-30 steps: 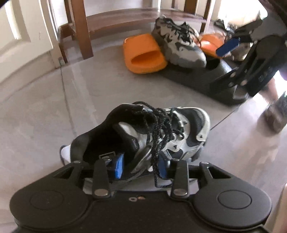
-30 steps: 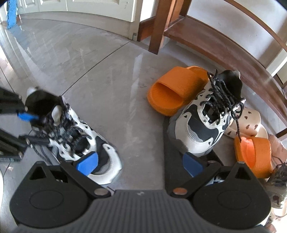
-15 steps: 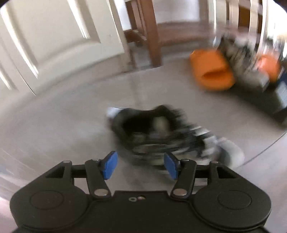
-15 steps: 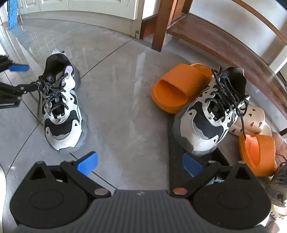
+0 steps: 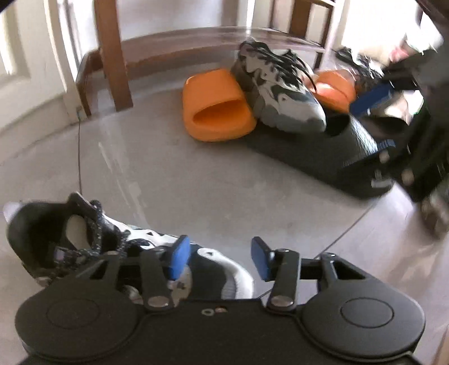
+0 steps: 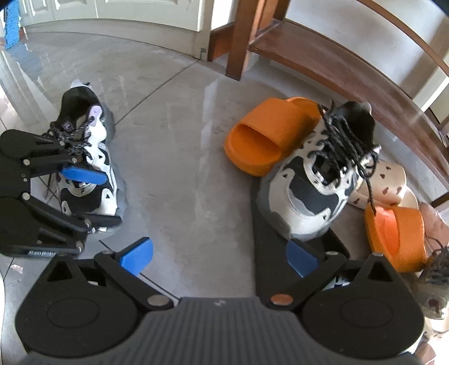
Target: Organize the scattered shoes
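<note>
A black-and-white sneaker stands alone on the grey floor; it also shows in the right wrist view. My left gripper is open and empty, just above the sneaker's toe; in the right wrist view it hovers over the shoe. The matching sneaker lies by an orange slide near the wooden bench; both show in the left wrist view, sneaker and slide. My right gripper is open and empty above a black slide.
A wooden bench stands behind the shoe pile. A second orange slide, a cream spotted slipper and another shoe lie at the right. White doors stand at the back left.
The left gripper let go of the sneaker, which now stands on the floor. The gripper swung away, then came back over the toe. The right gripper stayed in place.
</note>
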Available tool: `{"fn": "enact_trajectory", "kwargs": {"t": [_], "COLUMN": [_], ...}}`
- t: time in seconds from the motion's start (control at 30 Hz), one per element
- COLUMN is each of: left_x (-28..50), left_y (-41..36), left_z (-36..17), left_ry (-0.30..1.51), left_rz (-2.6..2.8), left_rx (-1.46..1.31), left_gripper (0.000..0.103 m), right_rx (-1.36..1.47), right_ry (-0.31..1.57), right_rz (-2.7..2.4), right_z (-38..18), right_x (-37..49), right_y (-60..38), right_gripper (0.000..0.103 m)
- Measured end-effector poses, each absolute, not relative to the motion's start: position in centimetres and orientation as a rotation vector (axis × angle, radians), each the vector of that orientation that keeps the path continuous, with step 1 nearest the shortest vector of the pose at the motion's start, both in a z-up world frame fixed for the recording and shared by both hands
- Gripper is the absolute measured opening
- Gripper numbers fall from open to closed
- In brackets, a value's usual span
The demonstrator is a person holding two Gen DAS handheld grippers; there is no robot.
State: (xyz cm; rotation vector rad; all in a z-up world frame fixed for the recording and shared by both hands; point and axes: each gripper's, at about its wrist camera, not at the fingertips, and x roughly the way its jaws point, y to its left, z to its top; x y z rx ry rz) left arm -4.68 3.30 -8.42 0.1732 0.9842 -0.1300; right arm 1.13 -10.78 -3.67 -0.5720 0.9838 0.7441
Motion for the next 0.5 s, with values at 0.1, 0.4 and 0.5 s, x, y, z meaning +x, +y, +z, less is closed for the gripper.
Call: {"fn": "enact_trajectory", "kwargs": {"t": [0.1, 0.4, 0.5], "left_x": [-5.9, -10.5, -11.6], "left_y": [4.7, 15.8, 17.7], "left_z": [-8.5, -8.9, -7.0], "left_ry": [1.008, 1.099, 1.03], "left_rz": [-0.053, 0.404, 0.375], "left_rx": [0.206, 0.136, -0.071], "left_gripper": [0.034, 0.04, 0.041], "right_rx": [-0.563, -0.578, -0.59], "right_ry": [0.999, 0.989, 0.972], "right_rz": [0.744, 0.806, 0.807], "right_z": [-4.0, -4.1, -4.0], "right_x": [1.3, 0.5, 0.3], "right_y": [-10.7, -9.3, -8.7], "right_gripper": [0.102, 0.102, 0.102]}}
